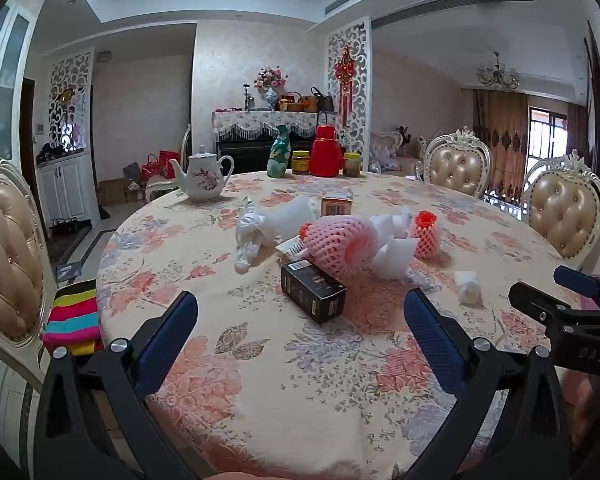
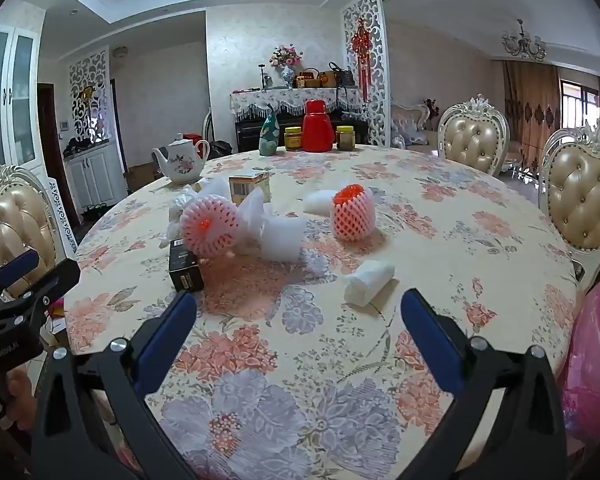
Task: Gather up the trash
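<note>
While both grippers hang over the near edge of the round table, neither holds anything; the left gripper has its blue pads spread wide over bare floral cloth, and the right gripper stands just as wide, also empty. Trash lies in a loose heap near the table's middle; a black box sits nearest the left gripper, ahead of its jaws and apart from them; just behind it lies a pink foam net on its side, touching white foam pieces; a crumpled clear plastic bag lies to the left of the net; a smaller orange net stands upright to the right; a small carton sits behind the heap. A lone white foam wad lies apart, just ahead of the right gripper. Farther back stand a teapot, a red flask, two jars and a green bottle. Pink plastic shows at the right view's edge, beside the table.
</note>
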`<state>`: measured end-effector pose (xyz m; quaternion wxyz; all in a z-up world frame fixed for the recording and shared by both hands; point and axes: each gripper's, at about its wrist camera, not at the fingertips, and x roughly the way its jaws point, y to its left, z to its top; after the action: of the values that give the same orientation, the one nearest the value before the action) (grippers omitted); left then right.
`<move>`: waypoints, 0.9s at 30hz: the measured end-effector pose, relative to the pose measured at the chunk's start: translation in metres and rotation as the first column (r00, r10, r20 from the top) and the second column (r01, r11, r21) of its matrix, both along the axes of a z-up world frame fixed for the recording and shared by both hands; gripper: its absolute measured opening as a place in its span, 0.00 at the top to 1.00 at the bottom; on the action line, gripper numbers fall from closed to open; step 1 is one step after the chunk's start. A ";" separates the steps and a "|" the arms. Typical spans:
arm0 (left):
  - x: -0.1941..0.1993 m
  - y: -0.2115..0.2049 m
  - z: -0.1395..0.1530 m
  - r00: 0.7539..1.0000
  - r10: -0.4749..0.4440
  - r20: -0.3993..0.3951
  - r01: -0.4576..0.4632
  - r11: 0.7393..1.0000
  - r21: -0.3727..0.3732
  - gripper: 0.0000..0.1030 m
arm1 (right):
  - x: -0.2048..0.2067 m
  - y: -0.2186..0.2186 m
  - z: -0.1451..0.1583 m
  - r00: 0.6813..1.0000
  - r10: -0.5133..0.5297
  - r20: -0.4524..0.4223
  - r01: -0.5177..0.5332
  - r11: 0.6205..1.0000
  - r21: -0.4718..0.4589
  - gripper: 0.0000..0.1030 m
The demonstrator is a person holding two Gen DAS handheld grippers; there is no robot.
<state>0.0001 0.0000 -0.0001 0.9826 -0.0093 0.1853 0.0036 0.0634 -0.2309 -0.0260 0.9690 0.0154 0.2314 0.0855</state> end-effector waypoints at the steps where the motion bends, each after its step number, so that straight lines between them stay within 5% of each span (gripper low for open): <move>1: 0.000 0.000 0.000 1.000 0.001 0.000 -0.001 1.000 0.002 0.06 | 0.000 0.000 0.000 1.000 0.000 0.001 0.000 1.000 -0.002 0.04; 27: 0.005 -0.005 -0.005 0.999 -0.030 -0.021 0.030 1.000 0.009 0.06 | -0.002 0.001 0.004 1.000 0.002 0.015 -0.002 1.000 -0.004 0.04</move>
<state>0.0048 -0.0053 -0.0052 0.9806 -0.0018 0.1957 -0.0100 0.0615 -0.2303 -0.0215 0.9706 0.0124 0.2245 0.0862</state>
